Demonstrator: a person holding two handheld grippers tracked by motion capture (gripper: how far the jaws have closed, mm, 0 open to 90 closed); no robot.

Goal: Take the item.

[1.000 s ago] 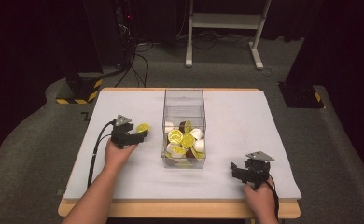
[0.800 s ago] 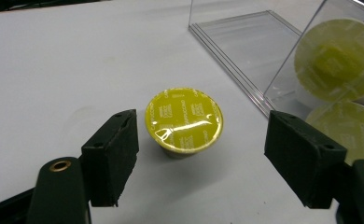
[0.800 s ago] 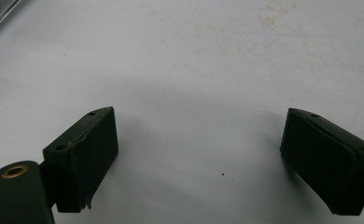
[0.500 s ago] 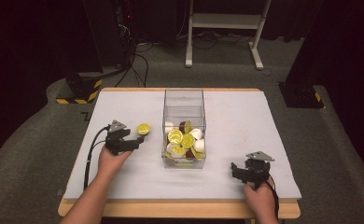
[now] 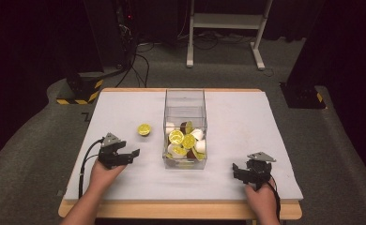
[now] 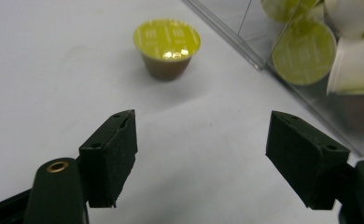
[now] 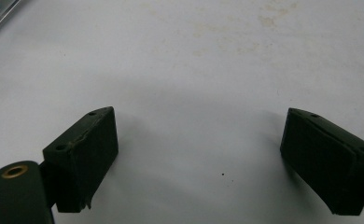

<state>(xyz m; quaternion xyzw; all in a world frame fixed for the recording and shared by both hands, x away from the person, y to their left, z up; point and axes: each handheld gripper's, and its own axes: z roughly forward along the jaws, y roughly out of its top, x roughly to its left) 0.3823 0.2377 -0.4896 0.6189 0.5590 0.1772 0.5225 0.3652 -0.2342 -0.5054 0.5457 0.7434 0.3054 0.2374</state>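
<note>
Left gripper (image 6: 201, 154) jaws just widened, empty, capsule (image 6: 167, 47) ahead | right gripper (image 7: 199, 158) jaws apart, empty

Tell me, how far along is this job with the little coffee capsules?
One brown capsule with a yellow-green foil lid already stands alone on the white table, left of the clear plastic box. The left gripper has backed away from it, its jaws just opened wider with nothing between them. The right gripper rests open. Many capsules remain boxed.
</note>
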